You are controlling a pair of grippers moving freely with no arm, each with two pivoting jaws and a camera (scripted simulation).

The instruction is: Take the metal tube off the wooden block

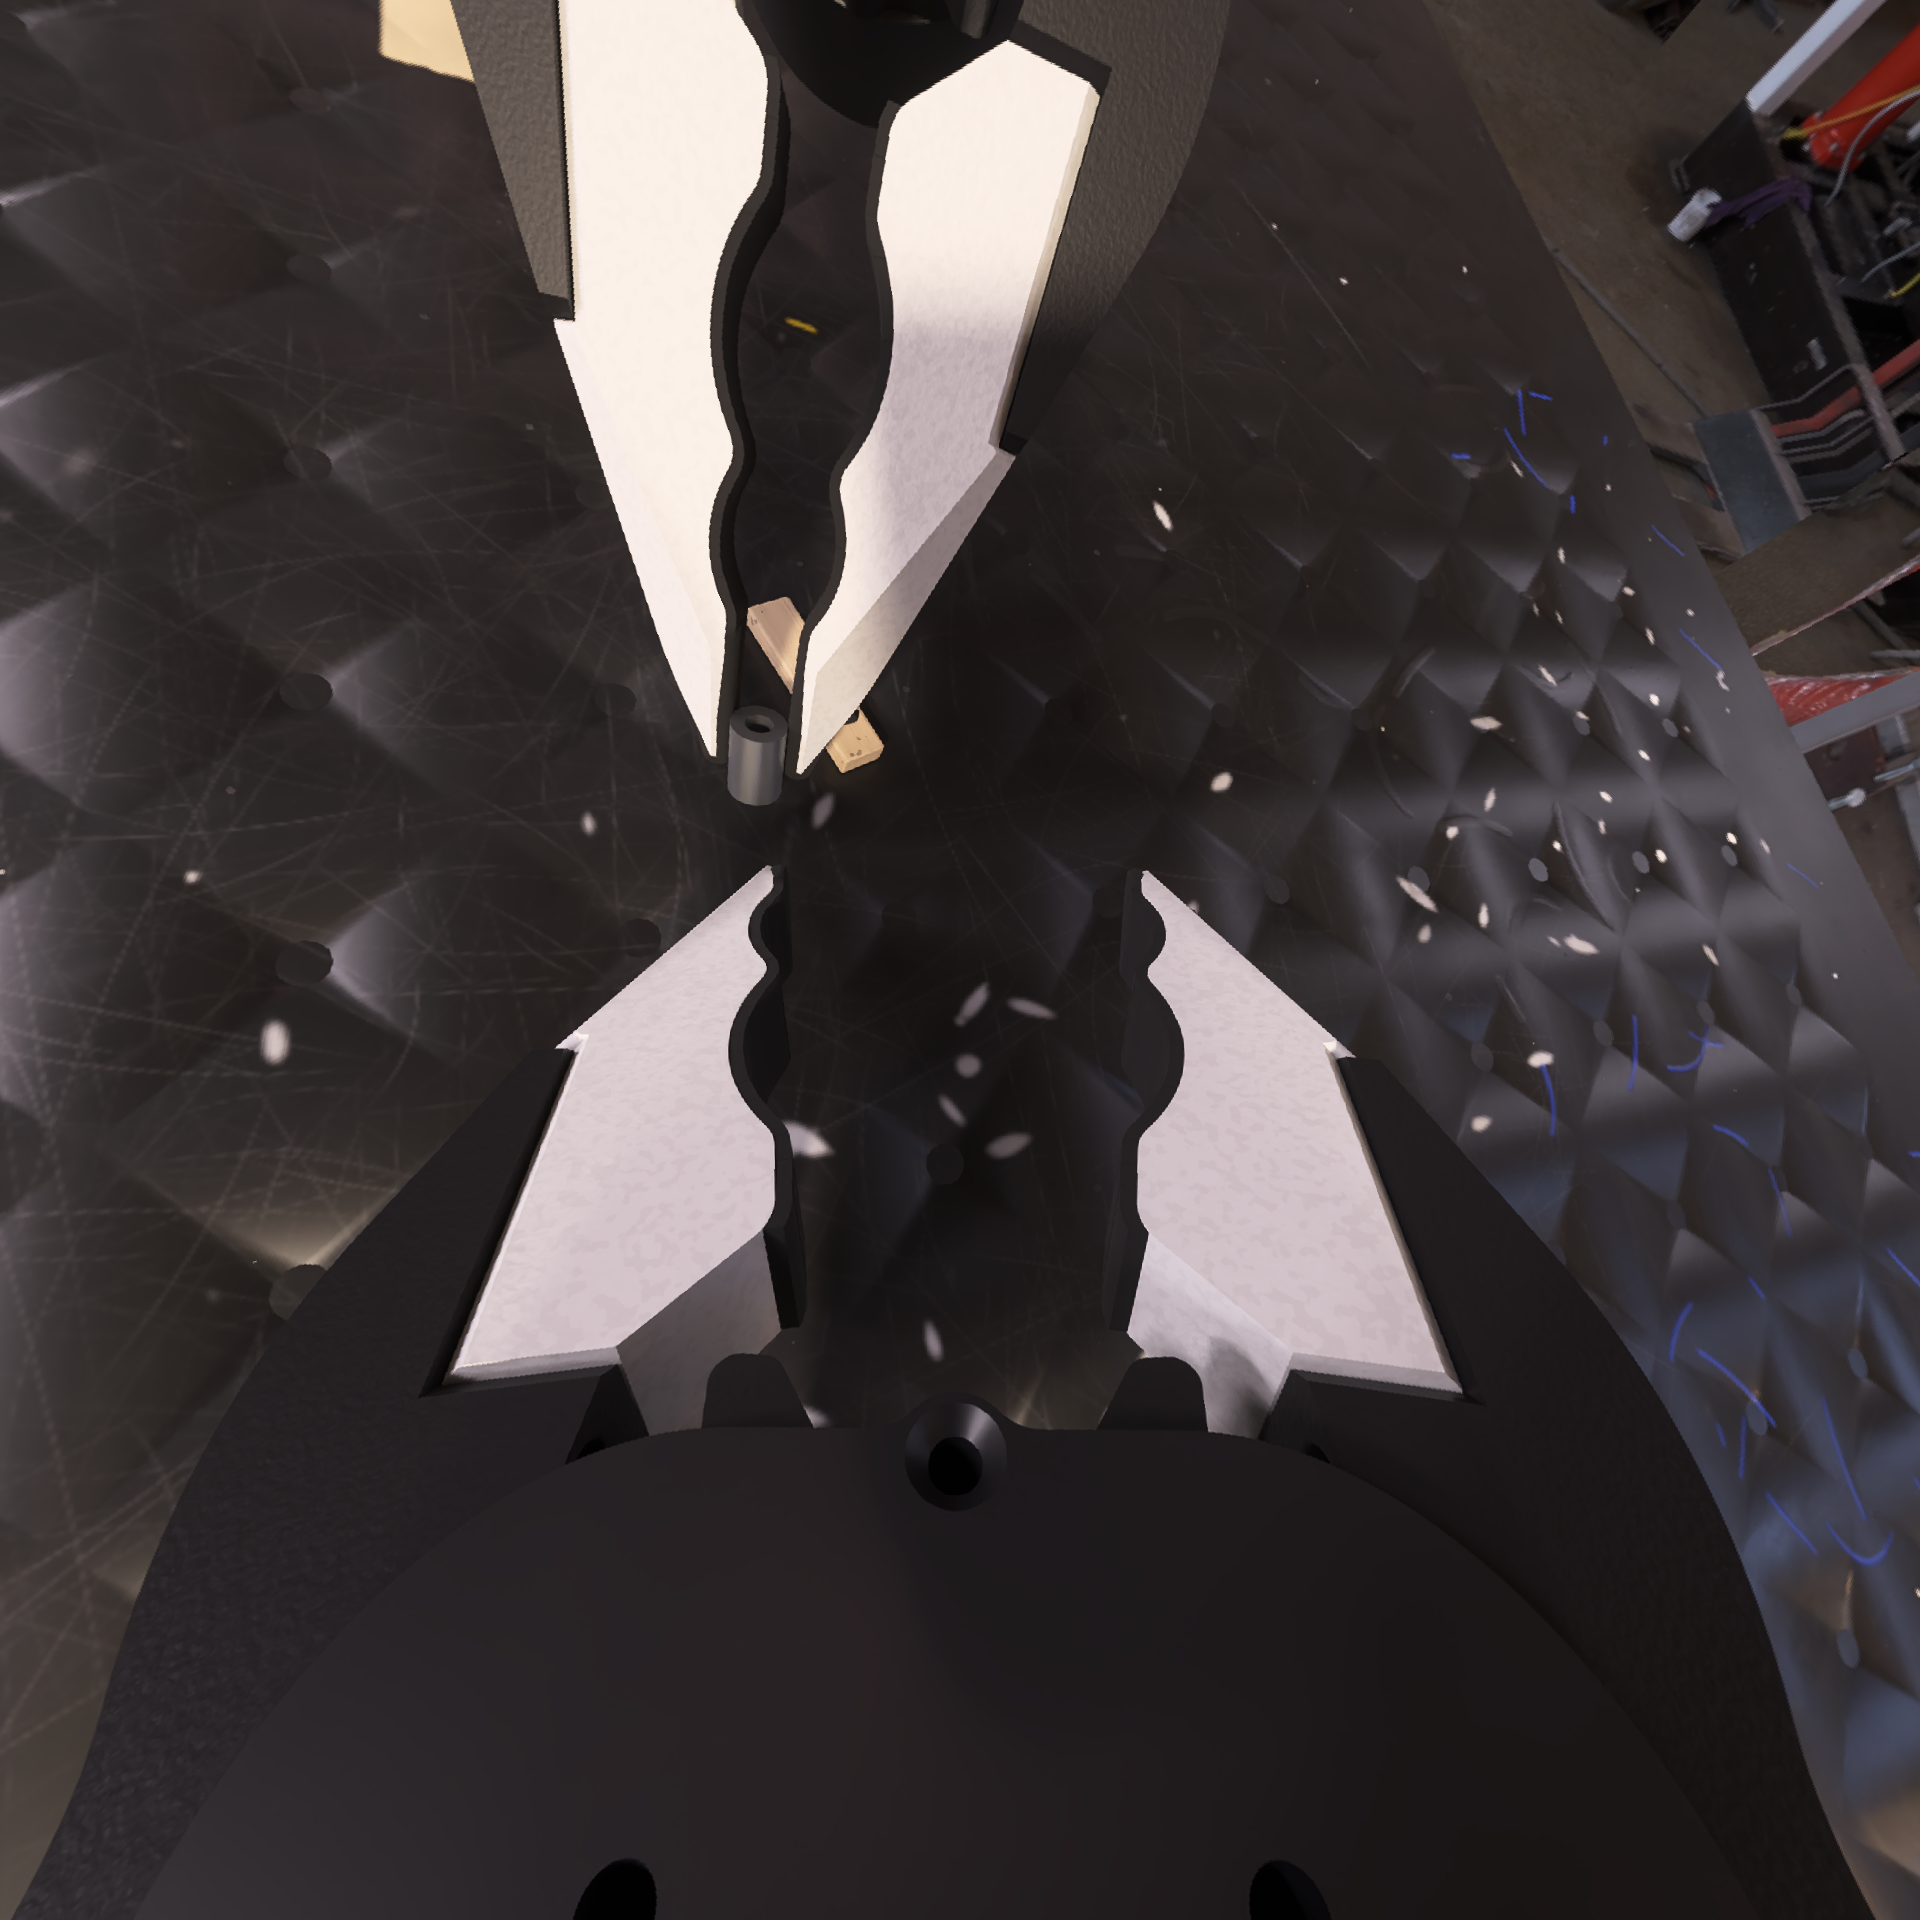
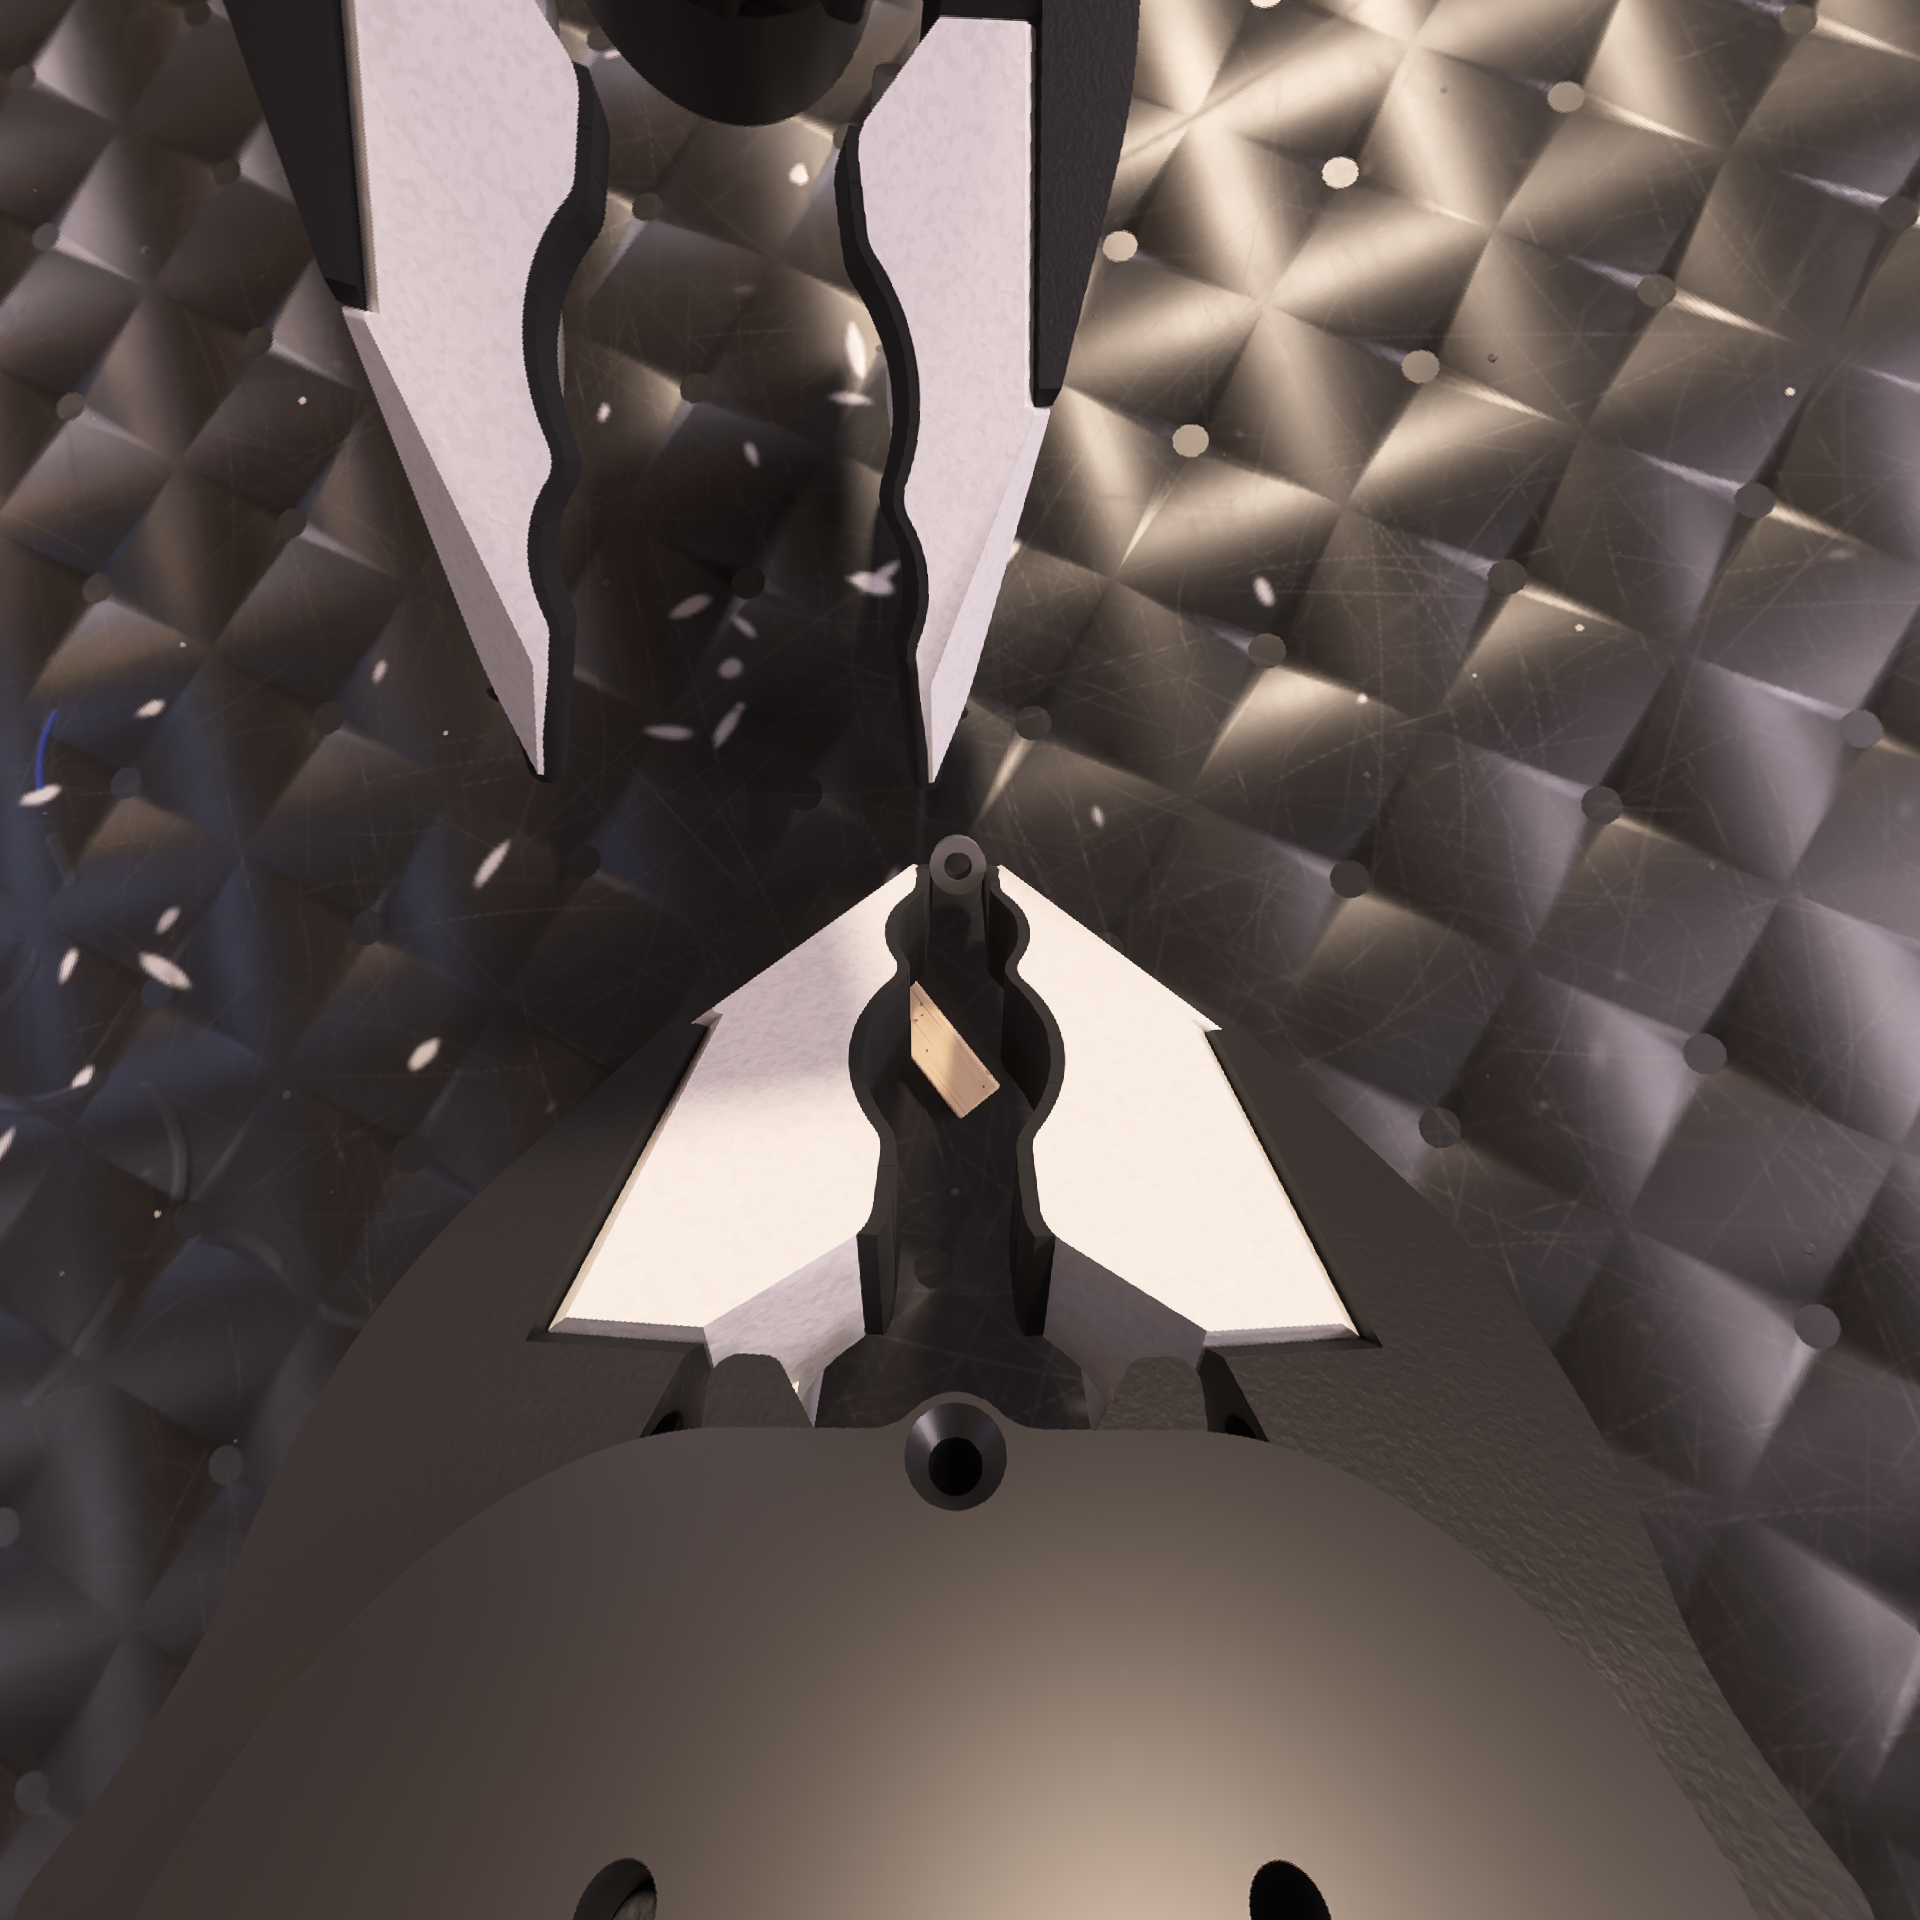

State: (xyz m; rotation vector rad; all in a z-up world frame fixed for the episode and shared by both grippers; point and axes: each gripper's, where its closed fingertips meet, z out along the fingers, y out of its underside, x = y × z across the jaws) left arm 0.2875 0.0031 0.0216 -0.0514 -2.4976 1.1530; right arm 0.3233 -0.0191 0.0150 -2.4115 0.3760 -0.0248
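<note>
A short dark grey metal tube [image 1: 755, 764] stands upright, pinched between the tips of my right gripper [image 1: 758, 753], which reaches in from the top of the left wrist view. In the right wrist view the tube [image 2: 958, 864] sits at the tips of my right gripper [image 2: 958, 875]. The small light wooden block [image 2: 951, 1049] lies below and behind the tube and shows through the gap between the right fingers. It is partly hidden by one of them [image 1: 857, 750]. The tube looks apart from the block. My left gripper [image 1: 956, 878] is open and empty, facing the tube from a short way off [image 2: 736, 774].
A dark brushed-metal table [image 1: 312, 623] with a grid of small holes lies under both grippers. Its edge runs down the right of the left wrist view. Beyond it lies workshop clutter [image 1: 1818, 312] on the floor.
</note>
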